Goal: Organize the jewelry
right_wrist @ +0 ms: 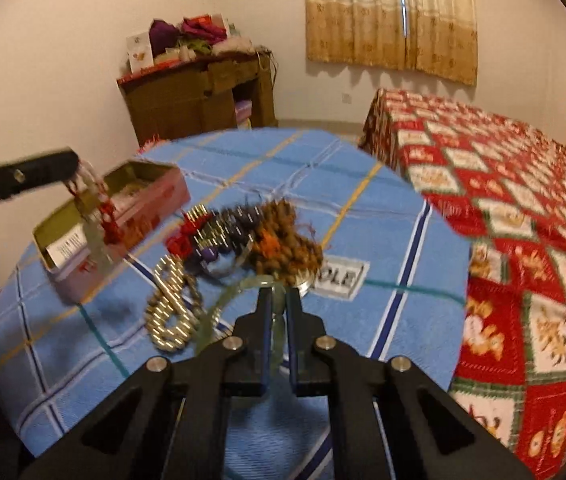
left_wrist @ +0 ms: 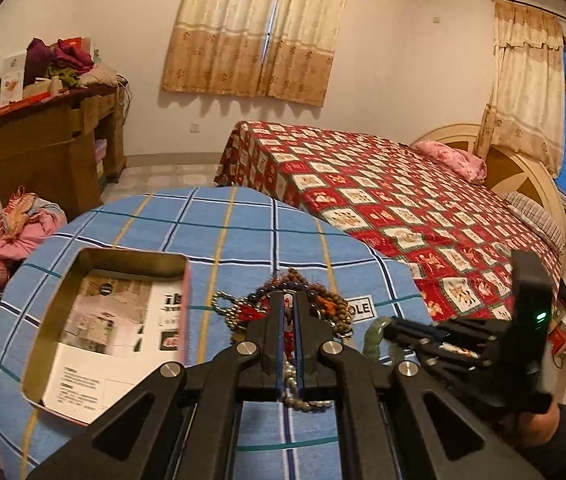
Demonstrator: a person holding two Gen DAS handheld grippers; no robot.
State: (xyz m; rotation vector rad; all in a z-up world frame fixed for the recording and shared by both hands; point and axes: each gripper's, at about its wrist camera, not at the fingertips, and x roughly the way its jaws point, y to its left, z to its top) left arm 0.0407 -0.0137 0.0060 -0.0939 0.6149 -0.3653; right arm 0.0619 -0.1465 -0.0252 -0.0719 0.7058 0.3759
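Note:
My left gripper (left_wrist: 289,300) is shut on a pale bead string with a red tassel (right_wrist: 101,216). In the right wrist view the string dangles from that gripper (right_wrist: 73,166) over the open pink tin (right_wrist: 123,216). The tin (left_wrist: 103,320) has a printed card inside. My right gripper (right_wrist: 277,294) is shut on a green jade bangle (right_wrist: 277,328), lifted a little above the cloth. The left wrist view shows the bangle (left_wrist: 375,340) at the right gripper's (left_wrist: 389,326) tip. A pile of brown, purple and red bead jewelry (right_wrist: 251,236) lies mid-table, with a gold bead chain (right_wrist: 171,312) beside it.
The round table (right_wrist: 363,208) wears a blue checked cloth with a white label. A bed with a red patterned quilt (right_wrist: 523,220) stands close on the right. A brown cabinet (left_wrist: 55,152) piled with clothes is against the far wall. A hand (left_wrist: 543,424) grips the right tool.

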